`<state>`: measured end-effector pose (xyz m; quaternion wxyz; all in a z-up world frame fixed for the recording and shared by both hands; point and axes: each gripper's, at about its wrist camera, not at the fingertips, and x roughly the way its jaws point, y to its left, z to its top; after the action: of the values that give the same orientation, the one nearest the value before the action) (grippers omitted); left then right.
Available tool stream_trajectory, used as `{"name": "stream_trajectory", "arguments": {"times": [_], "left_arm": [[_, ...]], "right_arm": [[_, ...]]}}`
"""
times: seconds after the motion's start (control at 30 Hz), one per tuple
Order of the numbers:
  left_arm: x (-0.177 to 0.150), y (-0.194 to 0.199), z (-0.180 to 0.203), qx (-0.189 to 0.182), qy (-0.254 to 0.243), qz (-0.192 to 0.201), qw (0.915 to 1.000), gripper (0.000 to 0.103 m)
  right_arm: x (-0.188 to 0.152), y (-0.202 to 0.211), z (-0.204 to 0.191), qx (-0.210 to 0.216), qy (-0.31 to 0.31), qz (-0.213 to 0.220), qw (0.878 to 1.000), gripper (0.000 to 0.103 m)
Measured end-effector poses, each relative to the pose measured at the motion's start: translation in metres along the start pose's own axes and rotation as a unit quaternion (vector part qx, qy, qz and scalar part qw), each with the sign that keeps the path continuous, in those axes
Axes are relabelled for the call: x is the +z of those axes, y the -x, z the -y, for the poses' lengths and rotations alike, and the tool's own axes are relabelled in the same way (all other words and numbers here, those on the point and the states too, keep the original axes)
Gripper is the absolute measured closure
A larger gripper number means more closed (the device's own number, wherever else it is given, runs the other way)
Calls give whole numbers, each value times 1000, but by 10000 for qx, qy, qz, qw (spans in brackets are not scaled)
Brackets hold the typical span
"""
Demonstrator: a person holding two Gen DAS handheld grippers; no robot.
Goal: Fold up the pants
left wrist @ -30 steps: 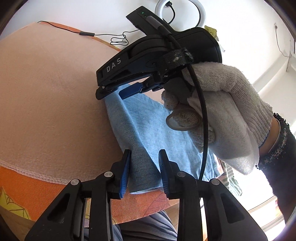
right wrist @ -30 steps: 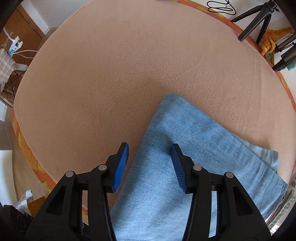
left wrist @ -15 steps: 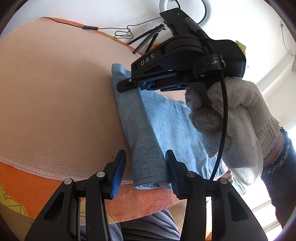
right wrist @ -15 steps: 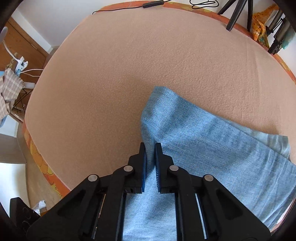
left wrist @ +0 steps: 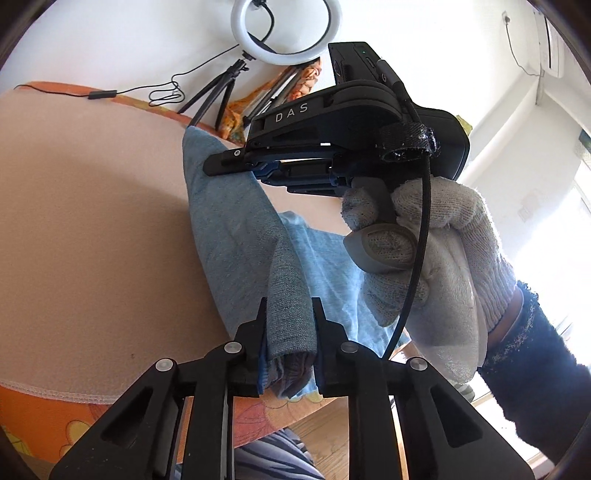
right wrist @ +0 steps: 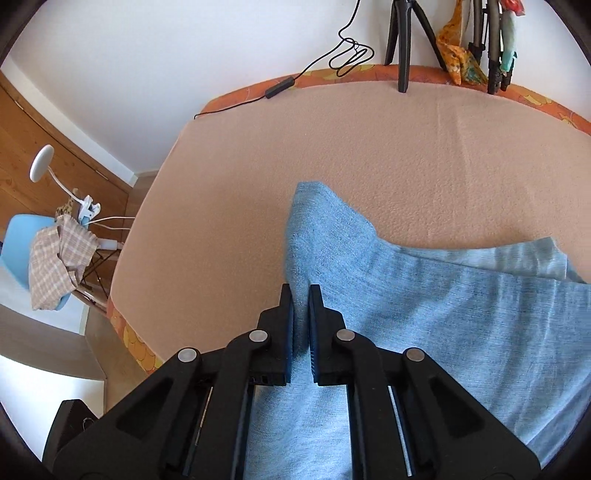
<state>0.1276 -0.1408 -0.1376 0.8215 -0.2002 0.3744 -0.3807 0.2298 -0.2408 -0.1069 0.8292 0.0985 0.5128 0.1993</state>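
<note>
Light blue denim pants (left wrist: 236, 229) lie partly folded on a peach blanket (left wrist: 92, 221). My left gripper (left wrist: 288, 314) is shut on a bunched fold at the near edge of the pants and lifts it. My right gripper (right wrist: 301, 295) is shut on the pants (right wrist: 424, 314) along their left folded edge, near a raised corner. In the left wrist view the right gripper (left wrist: 236, 166) shows from the side, held by a white-gloved hand (left wrist: 424, 258), pinching the far corner of the cloth.
The blanket covers an orange patterned mattress (right wrist: 535, 99). Tripod legs (right wrist: 402, 44), a ring light (left wrist: 282, 29) and a black cable (right wrist: 314, 70) stand at the far edge by the wall. A blue chair with checked cloth (right wrist: 51, 262) stands on the left.
Both grippers closed on the pants: the right first, then the left. Both have lifted the held edge off the blanket, and the cloth now rises in a ridge.
</note>
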Motion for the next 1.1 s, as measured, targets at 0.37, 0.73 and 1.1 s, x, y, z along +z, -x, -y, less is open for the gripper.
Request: {"name": "stream_trajectory", "arguments": {"times": [0.37, 0.73, 1.1], "left_arm": [[18, -34, 57, -511, -578, -235, 9967, 87], [29, -85, 109, -1022, -1007, -556, 9881, 88], [30, -144, 152, -1243, -1468, -951, 9767, 88]], "right_arm": [[-2, 73, 56, -24, -303, 661, 9973, 96], [-26, 140, 128, -255, -686, 1176, 9904, 96], [-54, 181, 199, -553, -1068, 1439, 9823, 96]]}}
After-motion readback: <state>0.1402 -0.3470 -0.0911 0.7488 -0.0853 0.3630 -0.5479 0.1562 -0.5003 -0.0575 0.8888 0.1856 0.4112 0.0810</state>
